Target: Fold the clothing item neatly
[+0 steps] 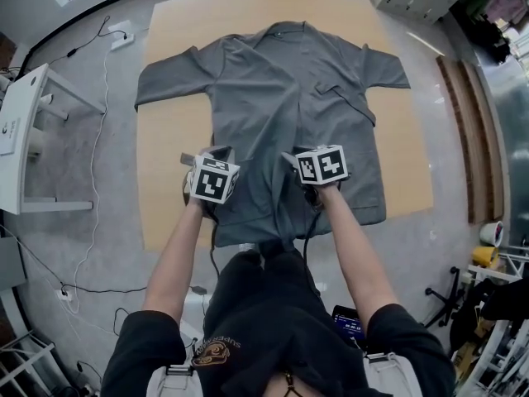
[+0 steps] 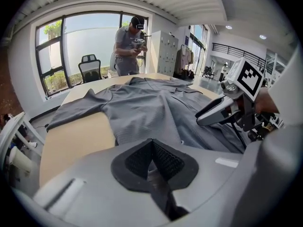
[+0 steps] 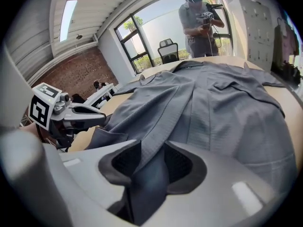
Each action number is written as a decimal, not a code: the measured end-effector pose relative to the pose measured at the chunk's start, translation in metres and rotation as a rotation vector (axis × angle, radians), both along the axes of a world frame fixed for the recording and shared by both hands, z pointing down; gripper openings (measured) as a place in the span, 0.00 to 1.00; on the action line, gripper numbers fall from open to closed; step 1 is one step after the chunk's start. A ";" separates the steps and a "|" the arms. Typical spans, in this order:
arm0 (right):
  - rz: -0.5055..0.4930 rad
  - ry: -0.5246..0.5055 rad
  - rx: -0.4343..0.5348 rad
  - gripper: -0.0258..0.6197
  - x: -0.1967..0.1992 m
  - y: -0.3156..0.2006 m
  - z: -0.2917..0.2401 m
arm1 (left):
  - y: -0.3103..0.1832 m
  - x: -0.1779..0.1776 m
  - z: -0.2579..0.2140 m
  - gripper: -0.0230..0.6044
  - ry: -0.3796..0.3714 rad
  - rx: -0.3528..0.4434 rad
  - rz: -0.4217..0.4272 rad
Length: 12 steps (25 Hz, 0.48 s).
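Seen from the head view: grey shirt (image 1: 289, 89) spread front up on the wooden worktop (image 1: 165, 164), collar at the far edge, sleeves out to either side, near hem at the near edge. Side by side low on the front panels, close to that hem: left tool (image 1: 207, 154) and right tool (image 1: 291, 160). Judged as the start of a fold. Best to lift both sides together, keep them level, carry the hem toward the collar, and lay it down without dragging the sleeves. No readable writing on the marker cubes (image 1: 215, 180), only black-and-white squares. Pale print on the person's dark top (image 1: 216, 347), too small to read.

Seen from the left gripper view: pads pressed together, pinching a thin fold of the cloth. Good bite, worth holding until ready on the other side. No labels legible.

Seen from the right gripper view: jaws spread, front edge of the shirt running loose through the gap, pads not clamped on it. Needs a firm close on that edge, seated deep, before any lift. Otherwise likely to slip and leave the fold skewed. No brand tag or lettering visible on the fabric.
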State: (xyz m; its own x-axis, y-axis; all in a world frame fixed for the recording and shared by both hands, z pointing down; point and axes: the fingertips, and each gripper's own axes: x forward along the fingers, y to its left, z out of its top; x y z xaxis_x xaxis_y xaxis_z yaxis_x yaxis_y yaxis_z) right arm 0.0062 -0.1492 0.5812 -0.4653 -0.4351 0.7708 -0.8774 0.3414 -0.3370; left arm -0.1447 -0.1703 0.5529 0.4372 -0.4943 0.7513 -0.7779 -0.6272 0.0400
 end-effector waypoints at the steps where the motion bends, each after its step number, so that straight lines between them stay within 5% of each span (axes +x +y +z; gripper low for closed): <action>1: 0.004 0.002 -0.011 0.26 -0.001 0.002 0.003 | 0.003 0.001 0.001 0.05 -0.002 -0.001 0.009; 3: 0.007 0.006 -0.023 0.21 -0.001 0.006 0.007 | 0.006 0.004 0.004 0.05 -0.004 -0.002 0.019; 5: 0.008 0.003 -0.016 0.05 0.001 0.008 0.006 | 0.009 0.004 0.006 0.05 -0.007 -0.006 0.025; 12: 0.050 0.035 0.006 0.05 0.027 0.010 -0.002 | 0.018 0.001 0.010 0.05 -0.011 -0.017 0.034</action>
